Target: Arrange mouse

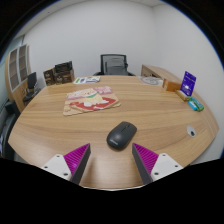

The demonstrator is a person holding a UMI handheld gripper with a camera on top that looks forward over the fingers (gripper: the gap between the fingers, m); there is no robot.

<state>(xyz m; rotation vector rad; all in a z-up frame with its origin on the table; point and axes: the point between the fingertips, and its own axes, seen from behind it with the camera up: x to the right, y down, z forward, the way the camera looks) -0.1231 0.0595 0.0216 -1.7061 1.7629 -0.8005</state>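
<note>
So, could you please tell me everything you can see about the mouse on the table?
The mouse is a dark grey or black computer mouse with a smooth, rounded shell that looks like plastic. No cable is visible. It lies flat on the light wooden table, slightly turned, just ahead of the tongs and roughly centred between their two fingers. The tongs are open and do not touch it; only the tabletop touches it. A red-patterned mat lies beyond it, apart from it.
</note>
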